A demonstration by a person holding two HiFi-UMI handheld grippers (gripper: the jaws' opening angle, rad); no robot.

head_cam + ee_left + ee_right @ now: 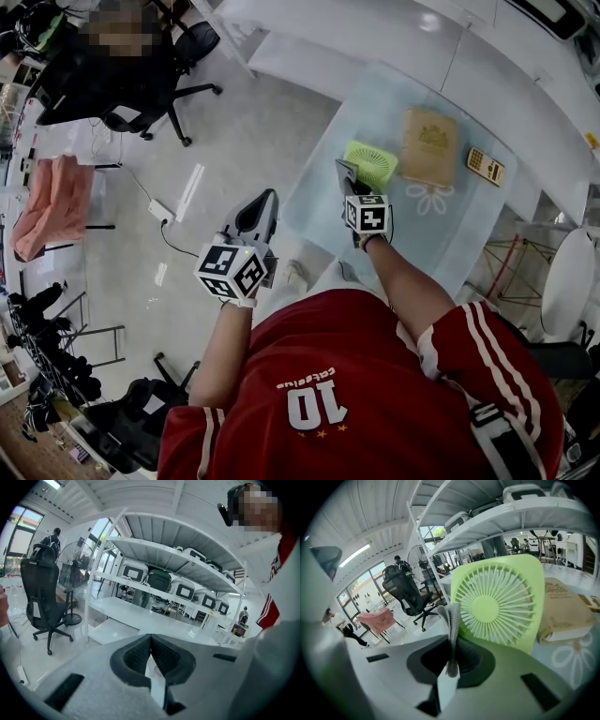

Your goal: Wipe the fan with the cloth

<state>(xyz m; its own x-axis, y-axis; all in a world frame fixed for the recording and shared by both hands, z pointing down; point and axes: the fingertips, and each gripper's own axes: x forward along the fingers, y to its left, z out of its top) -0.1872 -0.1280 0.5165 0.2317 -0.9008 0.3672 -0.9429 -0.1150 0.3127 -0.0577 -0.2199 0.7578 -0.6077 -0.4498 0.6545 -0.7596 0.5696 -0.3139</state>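
A small light-green fan [370, 161] stands on the glass table [314, 202]. It fills the right gripper view as a square grille [499, 604], upright and facing the camera. My right gripper [348, 180] sits just left of the fan and is shut on a folded grey cloth [452, 620], whose top edge rises in front of the fan's left side. The same cloth [345, 171] shows at the jaw tips in the head view. My left gripper [262, 211] hangs over the floor off the table's left edge, jaws pressed together [150, 656] with nothing between them.
A brown paper pouch [429, 145] lies right of the fan, seen also in the right gripper view [562, 613]. A small orange keypad device [486, 166] lies further right. White shelving [178, 564], an office chair [141, 89] and a pink cloth rack [52, 202] surround the table.
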